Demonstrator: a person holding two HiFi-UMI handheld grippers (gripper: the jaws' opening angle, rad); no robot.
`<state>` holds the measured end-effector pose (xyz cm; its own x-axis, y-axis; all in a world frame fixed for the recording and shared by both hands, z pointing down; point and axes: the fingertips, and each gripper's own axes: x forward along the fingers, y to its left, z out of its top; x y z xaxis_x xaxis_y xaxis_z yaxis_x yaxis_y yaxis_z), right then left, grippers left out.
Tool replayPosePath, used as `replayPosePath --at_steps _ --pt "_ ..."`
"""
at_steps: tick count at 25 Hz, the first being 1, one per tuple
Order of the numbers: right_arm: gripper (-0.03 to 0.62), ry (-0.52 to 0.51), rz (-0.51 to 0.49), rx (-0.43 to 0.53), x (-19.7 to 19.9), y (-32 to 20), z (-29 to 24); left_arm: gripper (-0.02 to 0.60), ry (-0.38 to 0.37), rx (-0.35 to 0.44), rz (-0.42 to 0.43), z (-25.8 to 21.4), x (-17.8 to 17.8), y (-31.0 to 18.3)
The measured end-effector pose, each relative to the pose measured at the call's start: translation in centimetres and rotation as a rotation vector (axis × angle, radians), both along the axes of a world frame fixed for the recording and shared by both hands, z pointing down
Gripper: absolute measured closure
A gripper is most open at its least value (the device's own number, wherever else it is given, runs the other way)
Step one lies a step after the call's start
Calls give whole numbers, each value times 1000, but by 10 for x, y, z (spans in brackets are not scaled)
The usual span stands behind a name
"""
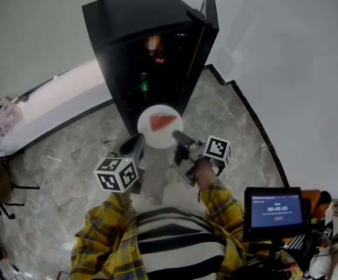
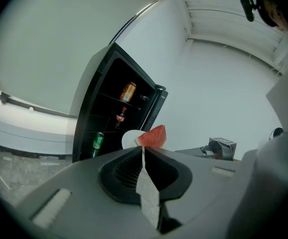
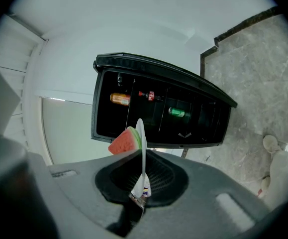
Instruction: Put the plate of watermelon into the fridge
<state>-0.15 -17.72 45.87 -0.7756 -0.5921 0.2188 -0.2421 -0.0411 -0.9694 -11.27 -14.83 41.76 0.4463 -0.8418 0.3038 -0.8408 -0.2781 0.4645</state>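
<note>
Head view: the white plate (image 1: 157, 134) hangs in the air between the two grippers, just in front of the open black fridge (image 1: 135, 16). The left gripper (image 1: 136, 144) is clamped on the plate's left rim and the right gripper (image 1: 181, 139) on its right rim. A watermelon slice (image 1: 163, 122) lies on the plate. In the dark fridge there are an orange can (image 1: 152, 42) highest, a red-labelled bottle (image 1: 159, 58) just below it, and a green can (image 1: 143, 82) lower down. Which shelf each one stands on is hard to tell.

Left gripper view: the left gripper (image 2: 143, 152) has its jaws closed on the plate (image 2: 129, 139), which runs between them as a thin sliver. The watermelon slice (image 2: 153, 136) sits just beyond the jaw tips. Behind it, the fridge (image 2: 91, 91) shows the orange can (image 2: 128, 91), the red-labelled bottle (image 2: 120, 118) and the green can (image 2: 98, 141).

Right gripper view: the right gripper (image 3: 143, 154) is likewise closed on the plate (image 3: 141, 133), seen edge-on. The watermelon slice (image 3: 125, 142) is to its left. The fridge (image 3: 153, 66) appears sideways, holding the orange can (image 3: 120, 99), the red-labelled bottle (image 3: 147, 94) and the green can (image 3: 177, 112).
</note>
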Motion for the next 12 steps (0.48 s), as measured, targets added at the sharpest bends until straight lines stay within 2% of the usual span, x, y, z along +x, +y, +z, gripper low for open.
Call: replayPosePath --at_steps 4,12 --pt "586 18 -33 -10 2 -31 2 577 -9 23 -49 -3 4 -33" --pt "586 20 -126 -28 6 -103 10 578 -14 -5 -135 5 19 -99"
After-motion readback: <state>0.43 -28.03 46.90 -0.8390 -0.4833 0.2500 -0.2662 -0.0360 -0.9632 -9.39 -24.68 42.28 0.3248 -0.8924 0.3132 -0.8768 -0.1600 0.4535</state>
